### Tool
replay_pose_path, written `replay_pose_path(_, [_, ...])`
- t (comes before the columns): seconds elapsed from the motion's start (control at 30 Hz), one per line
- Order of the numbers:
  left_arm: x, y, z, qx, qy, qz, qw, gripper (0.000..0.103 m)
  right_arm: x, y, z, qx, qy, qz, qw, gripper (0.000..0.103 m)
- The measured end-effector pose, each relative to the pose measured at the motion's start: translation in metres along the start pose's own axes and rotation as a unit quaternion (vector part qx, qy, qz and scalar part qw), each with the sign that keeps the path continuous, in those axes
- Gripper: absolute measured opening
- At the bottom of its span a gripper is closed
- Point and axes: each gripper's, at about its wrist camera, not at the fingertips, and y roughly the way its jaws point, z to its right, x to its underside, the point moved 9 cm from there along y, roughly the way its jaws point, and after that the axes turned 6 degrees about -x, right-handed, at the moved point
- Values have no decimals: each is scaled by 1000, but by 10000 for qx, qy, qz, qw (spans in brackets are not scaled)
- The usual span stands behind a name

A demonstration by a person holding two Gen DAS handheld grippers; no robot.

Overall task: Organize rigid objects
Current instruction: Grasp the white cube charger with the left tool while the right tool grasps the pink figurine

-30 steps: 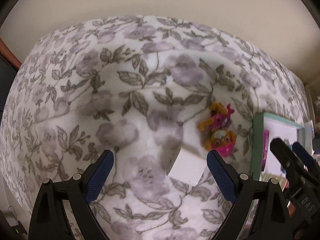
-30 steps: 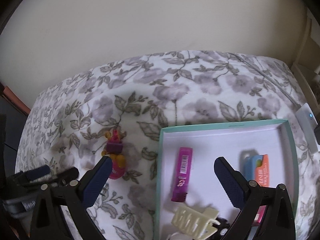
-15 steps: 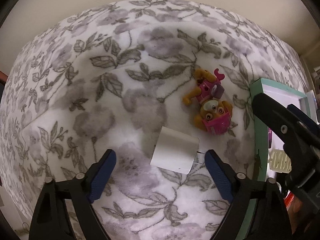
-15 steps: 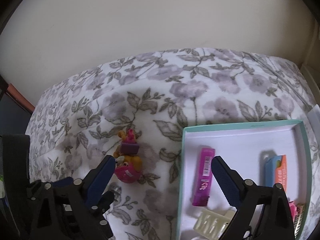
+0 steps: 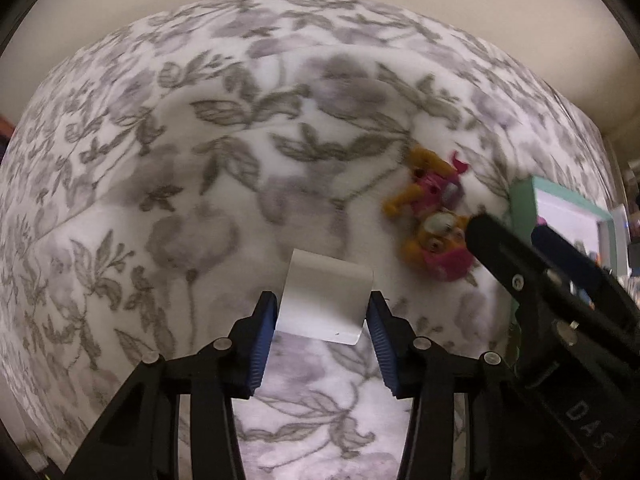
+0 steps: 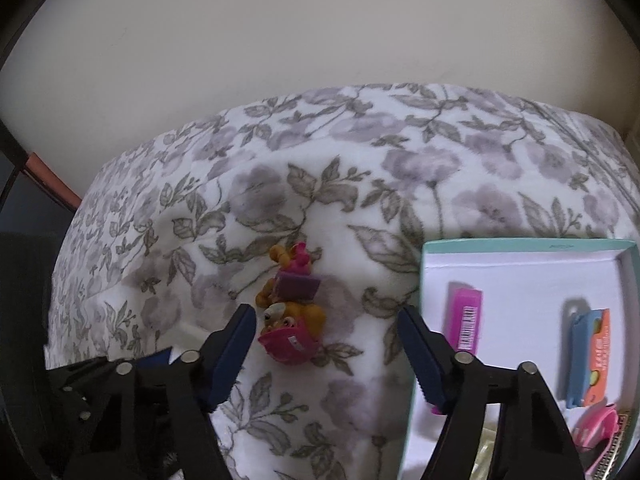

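Observation:
A small white block point(image 5: 326, 300) lies on the flowered bedspread point(image 5: 200, 200). My left gripper point(image 5: 322, 316) points straight down over it. Its jaws are closing, and the blue pads point(image 5: 264, 328) touch both sides of the block. To the block's right lies a pink and orange toy dog point(image 6: 292, 320). My right gripper point(image 6: 324, 320) straddles the toy, which sits close to the left finger. The right jaws are closing, with the pads clear of the toy. In the left wrist view the right gripper's black finger covers part of the toy's head.
A teal-rimmed white box point(image 6: 520, 244) sits right of the toy. It holds a pink tube point(image 6: 466, 316), a blue and orange packet point(image 6: 592, 356) and other small items. A cream wall point(image 6: 320, 40) rises behind the bed. The bedspread falls away at the left.
The left gripper sank over the white block and its jaws narrowed onto it. The right gripper moved left, from over the box to over the toy dog, and its jaws narrowed.

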Motion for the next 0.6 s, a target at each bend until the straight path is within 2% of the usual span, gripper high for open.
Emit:
replay_pose_path(0.17, [-6, 3, -28, -219, -437, 28, 9988, 48, 3, 12, -5, -70, 3, -103, 9999, 67])
replay_pose_path(0.33, [-10, 7, -49, -209, -773, 23, 9968, 48, 5, 22, -11, -44, -90, -170, 9998, 63])
replay_pose_path(0.6, [-11, 11, -57, -250, -799, 105, 9964, 48, 11, 40, -21, 169, -355, -234, 9990, 50])
